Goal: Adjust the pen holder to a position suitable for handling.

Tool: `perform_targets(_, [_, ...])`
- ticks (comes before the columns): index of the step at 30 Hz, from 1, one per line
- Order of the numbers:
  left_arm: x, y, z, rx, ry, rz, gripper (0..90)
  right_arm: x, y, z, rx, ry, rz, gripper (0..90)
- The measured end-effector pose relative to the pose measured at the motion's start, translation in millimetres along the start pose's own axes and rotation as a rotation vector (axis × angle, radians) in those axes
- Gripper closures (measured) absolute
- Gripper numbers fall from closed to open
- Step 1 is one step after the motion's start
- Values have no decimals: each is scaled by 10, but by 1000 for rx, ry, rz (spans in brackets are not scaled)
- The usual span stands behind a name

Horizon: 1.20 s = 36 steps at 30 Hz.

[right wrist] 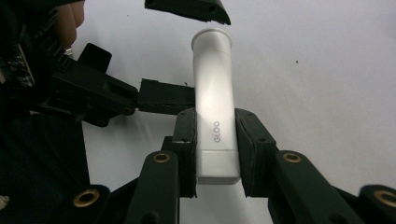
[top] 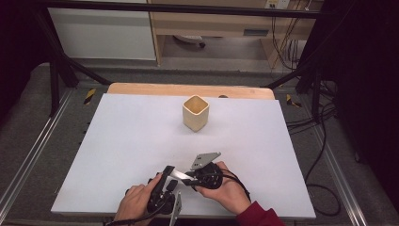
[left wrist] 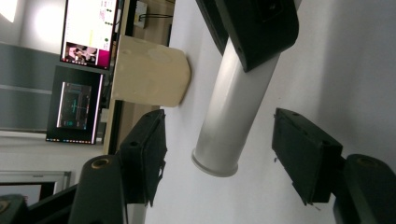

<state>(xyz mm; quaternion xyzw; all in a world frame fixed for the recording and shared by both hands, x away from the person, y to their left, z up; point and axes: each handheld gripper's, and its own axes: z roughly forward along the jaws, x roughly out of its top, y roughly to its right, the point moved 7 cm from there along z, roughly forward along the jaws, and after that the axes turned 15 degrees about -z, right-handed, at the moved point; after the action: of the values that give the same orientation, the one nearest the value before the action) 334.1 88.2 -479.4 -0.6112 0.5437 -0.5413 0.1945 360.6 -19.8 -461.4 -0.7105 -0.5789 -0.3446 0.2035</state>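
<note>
Right gripper (right wrist: 215,154) fingers clamp a white tube (right wrist: 214,107); left gripper (left wrist: 219,154) fingers spread around it, wooden cup (top: 195,113) well beyond.

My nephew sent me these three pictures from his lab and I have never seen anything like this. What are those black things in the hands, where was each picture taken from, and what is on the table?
No robot here: a person holds a hand-operated gripper in each hand, a sort of tongs with two black fingers. The high view looks down from above the table; there the left gripper and the right gripper meet near the front edge. The other two pictures come from small cameras riding on each gripper, looking along its fingers.

On the white table stands an empty beige square cup. The right gripper's fingers are clamped on a white glue stick tube marked GLOO. The left gripper is open, its fingers on either side of the tube's rimmed end without touching it.
</note>
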Motion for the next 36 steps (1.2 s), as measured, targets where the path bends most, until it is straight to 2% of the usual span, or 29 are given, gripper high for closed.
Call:
perform_targets(7, [-5,21,6,-2,-14,25,395,26,7,0,9,10,0,711])
perform_targets(16, [50,13,-31,21,18,61,467,83,-57,26,33,10,-24,711])
perform_targets(19, [34,18,-32,20,3,83,497,97,-76,38,30,3,-27,711])
perform_targets(23, [34,14,-25,16,4,79,516,95,-61,47,24,3,-31,711])
perform_targets(32, [37,26,-34,14,16,99,558,105,-55,51,23,4,-26,711])
perform_targets(36, [38,26,-43,10,8,119,567,104,-48,59,26,6,-26,711])
